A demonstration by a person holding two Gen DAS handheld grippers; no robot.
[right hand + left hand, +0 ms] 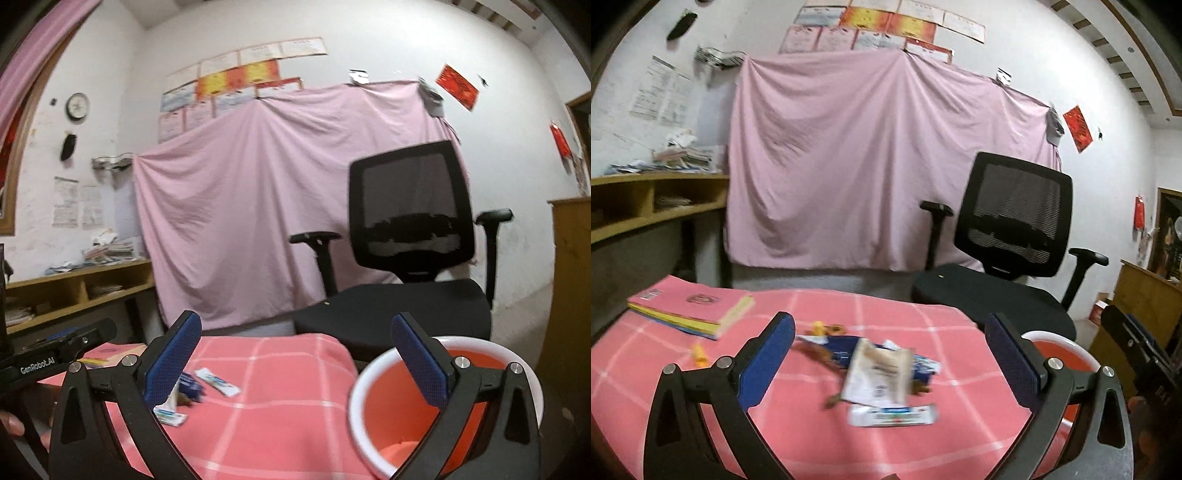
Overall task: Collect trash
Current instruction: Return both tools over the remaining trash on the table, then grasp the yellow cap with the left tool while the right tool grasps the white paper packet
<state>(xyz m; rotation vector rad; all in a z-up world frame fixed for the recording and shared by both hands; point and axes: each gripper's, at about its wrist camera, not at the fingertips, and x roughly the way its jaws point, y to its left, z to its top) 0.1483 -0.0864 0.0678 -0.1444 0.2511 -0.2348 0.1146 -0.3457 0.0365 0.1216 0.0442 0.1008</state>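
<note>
The jaws of the left gripper are spread wide with nothing held between the blue pads, and they are raised over a pile of trash lying on the pink checked tablecloth. In that pile a crumpled white wrapper is seen resting on blue packaging, and a flat white packet lies just in front of it. Small yellow scraps are scattered nearby, toward a stack of pink and yellow notebooks at the far left of the cloth. The jaws of the right gripper are likewise spread apart and empty. Its right finger is seen in front of an orange bin with a white rim, which stands just beside the right edge of the table; something pale orange lies at its bottom. The same wrappers are visible behind its left finger in the right wrist view, blurred. A black mesh office chair stands beyond the table, and a pink sheet is hung on the wall behind it.
</note>
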